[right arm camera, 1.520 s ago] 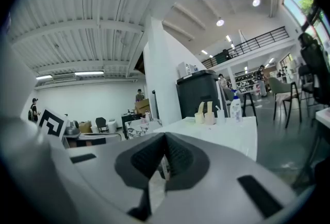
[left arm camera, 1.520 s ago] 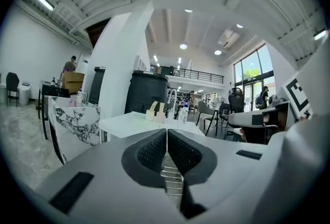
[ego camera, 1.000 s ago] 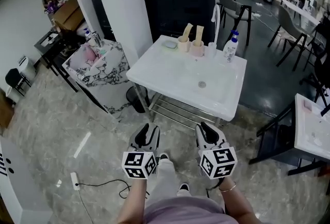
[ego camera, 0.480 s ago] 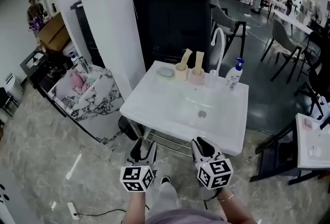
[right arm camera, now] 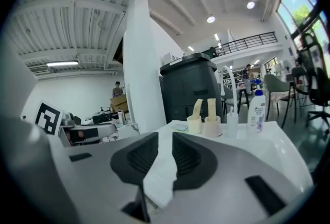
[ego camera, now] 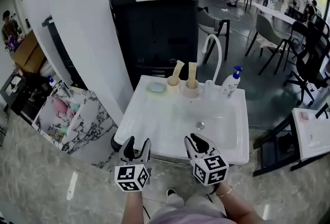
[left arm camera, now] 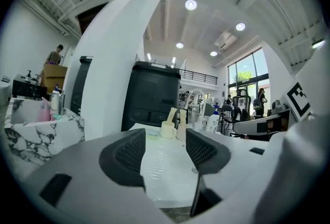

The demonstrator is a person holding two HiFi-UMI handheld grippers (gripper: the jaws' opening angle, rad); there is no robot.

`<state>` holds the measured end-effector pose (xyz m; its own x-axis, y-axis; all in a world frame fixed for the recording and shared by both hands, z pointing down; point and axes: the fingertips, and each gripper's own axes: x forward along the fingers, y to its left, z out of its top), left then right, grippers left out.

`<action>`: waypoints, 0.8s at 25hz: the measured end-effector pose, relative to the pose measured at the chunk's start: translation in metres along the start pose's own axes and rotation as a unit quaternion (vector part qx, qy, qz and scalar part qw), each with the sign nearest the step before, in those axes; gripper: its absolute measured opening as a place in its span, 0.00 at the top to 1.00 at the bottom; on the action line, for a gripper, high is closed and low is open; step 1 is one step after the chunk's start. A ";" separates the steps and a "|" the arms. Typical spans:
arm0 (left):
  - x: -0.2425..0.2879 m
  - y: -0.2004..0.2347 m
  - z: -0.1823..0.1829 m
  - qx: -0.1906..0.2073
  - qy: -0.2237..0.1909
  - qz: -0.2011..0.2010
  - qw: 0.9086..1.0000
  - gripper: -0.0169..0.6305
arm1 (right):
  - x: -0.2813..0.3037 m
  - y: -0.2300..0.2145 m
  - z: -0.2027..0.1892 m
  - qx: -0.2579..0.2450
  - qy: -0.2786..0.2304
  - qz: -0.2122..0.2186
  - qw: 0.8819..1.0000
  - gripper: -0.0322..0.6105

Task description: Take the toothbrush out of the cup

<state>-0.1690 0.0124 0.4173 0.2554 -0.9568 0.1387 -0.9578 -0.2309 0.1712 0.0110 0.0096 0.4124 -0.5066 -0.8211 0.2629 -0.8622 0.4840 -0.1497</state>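
Note:
Two cups stand at the back of the white sink (ego camera: 154,127): a cream cup (ego camera: 173,82) and a pinkish cup (ego camera: 191,89). A cream toothbrush (ego camera: 177,69) leans in the first, and another toothbrush (ego camera: 192,70) stands in the second. Both grippers hover at the sink's front edge, far short of the cups. My left gripper (ego camera: 137,143) is open, its jaws still opening, with nothing between them. The right gripper (ego camera: 194,140) keeps a narrow gap between its pads, empty too. The right gripper view shows the cream cup (right arm camera: 194,124) and the pinkish cup (right arm camera: 212,126) straight ahead.
A curved faucet (ego camera: 212,47), a clear glass (ego camera: 209,88), a pump bottle (ego camera: 231,83) and a soap dish (ego camera: 156,87) share the sink's back rim. Behind stands a black cabinet (ego camera: 154,27), left a white pillar (ego camera: 72,37) and marble counter (ego camera: 72,120). Chairs (ego camera: 268,37) are at right.
The person has walked up to the sink, so both grippers went from over the floor to its front edge. The left jaws have spread wider.

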 end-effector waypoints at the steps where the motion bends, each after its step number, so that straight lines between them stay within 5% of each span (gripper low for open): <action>1: 0.009 0.003 0.003 0.003 0.000 -0.008 1.000 0.62 | 0.006 -0.002 0.003 0.000 -0.002 -0.007 1.000 0.82; 20: 0.185 0.001 0.029 0.030 0.019 -0.097 0.995 0.63 | 0.108 -0.093 0.029 0.036 -0.004 -0.083 0.996 0.83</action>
<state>-0.1266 -0.1697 0.4144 0.4395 -0.8864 0.1455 -0.8961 -0.4214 0.1391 0.0367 -0.1326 0.4270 -0.3575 -0.8900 0.2830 -0.9318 0.3192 -0.1731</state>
